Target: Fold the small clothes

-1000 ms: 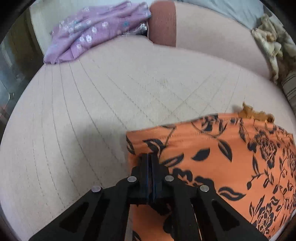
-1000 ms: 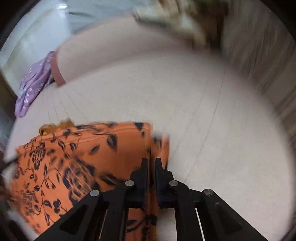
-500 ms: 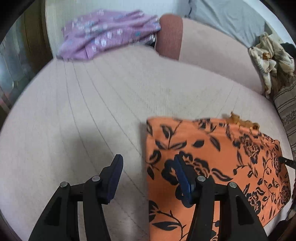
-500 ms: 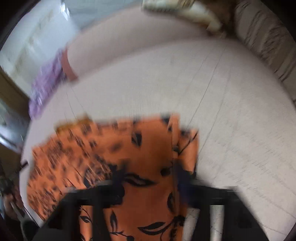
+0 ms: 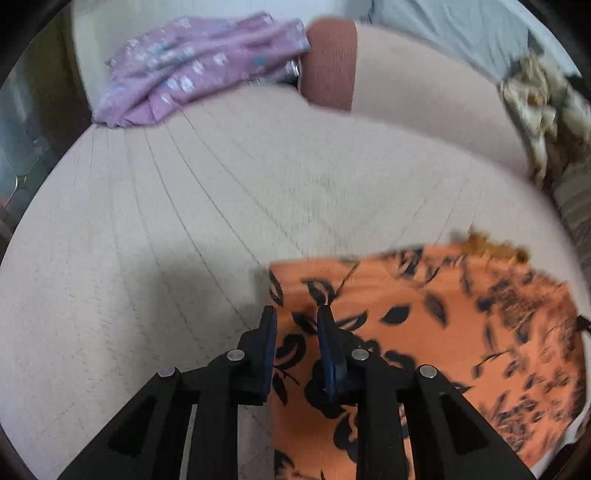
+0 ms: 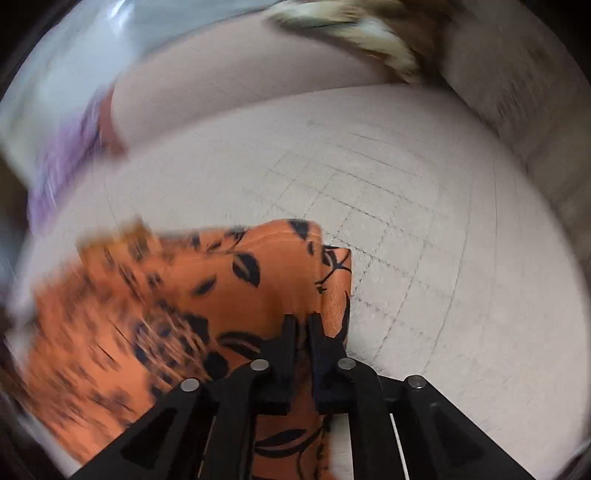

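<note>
An orange cloth with black flowers (image 5: pixel 424 332) lies folded on the pale sofa seat (image 5: pixel 221 203). My left gripper (image 5: pixel 296 325) hovers over the cloth's left edge. Its jaws are closing, a clear gap still shows between them, and the cloth edge lies in that gap with the pads off it. In the blurred right wrist view, the same orange cloth (image 6: pixel 221 295) has a raised fold along its right edge. There my right gripper (image 6: pixel 301 325) stands with only a narrow slit between its fingers, shut on the fabric.
A purple flowered garment (image 5: pixel 199 66) lies at the seat's far left beside a rust-coloured band (image 5: pixel 330 62) on the backrest. A crumpled beige patterned cloth (image 5: pixel 535 103) and a striped cushion (image 5: pixel 576 199) sit at the right. Grey fabric (image 5: pixel 443 26) drapes the top.
My left gripper let go of the cloth's corner, opened wide, then narrowed again over the left edge. My right gripper also spread and has drawn together again at the right edge.
</note>
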{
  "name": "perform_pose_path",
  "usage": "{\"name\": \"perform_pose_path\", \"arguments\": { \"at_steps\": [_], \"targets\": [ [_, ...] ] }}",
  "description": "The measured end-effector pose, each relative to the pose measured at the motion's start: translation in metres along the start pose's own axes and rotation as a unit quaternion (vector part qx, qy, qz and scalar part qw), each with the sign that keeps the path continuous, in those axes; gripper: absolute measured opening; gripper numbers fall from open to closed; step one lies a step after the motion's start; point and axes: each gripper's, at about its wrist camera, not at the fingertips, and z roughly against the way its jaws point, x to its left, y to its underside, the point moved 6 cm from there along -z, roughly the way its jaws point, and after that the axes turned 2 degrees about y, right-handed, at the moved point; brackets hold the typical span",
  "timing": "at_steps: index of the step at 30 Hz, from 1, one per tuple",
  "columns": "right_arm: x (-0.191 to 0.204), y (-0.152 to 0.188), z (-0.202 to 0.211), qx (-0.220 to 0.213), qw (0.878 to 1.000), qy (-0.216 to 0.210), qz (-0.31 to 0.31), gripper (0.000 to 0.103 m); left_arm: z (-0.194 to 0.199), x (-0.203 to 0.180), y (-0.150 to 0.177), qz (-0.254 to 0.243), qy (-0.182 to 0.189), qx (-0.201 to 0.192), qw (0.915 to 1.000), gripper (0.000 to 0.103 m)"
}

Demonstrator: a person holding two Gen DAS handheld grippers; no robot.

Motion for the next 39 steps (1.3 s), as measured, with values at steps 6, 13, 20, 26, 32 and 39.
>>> {"name": "perform_pose_path", "arguments": {
  "at_steps": [6,13,20,26,32,39],
  "targets": [
    [0.009,-0.021,0.020,-0.032,0.998,-0.050,-0.006,0.072,0.044,-0.036,0.018,-0.014,0.036,-0.027,0.9989,0.041],
    [0.021,-0.024,-0.037,0.034,0.997,-0.001,0.069,0.011,0.028,-0.083,0.092,-0.083,0.030,0.027,0.9958,0.042],
    [-0.021,-0.031,-0.027,0.008,0.998,0.046,0.031,0.010,0.027,-0.088,0.111,-0.077,0.023,0.015,0.9967,0.049],
    [-0.051,-0.012,0.051,-0.029,0.996,-0.052,-0.069,0.082,0.049,-0.097,0.104,-0.085,0.024,-0.002,0.9961,0.050],
    [-0.069,0.066,0.089,0.022,0.962,-0.171,-0.212,0.082,0.076,-0.111,0.101,-0.080,0.042,-0.054,0.9944,0.066],
    [-0.029,0.131,0.063,0.051,0.913,-0.262,-0.309,0.082,0.066,-0.119,0.111,-0.069,0.045,-0.030,0.9962,0.066]
  ]
}}
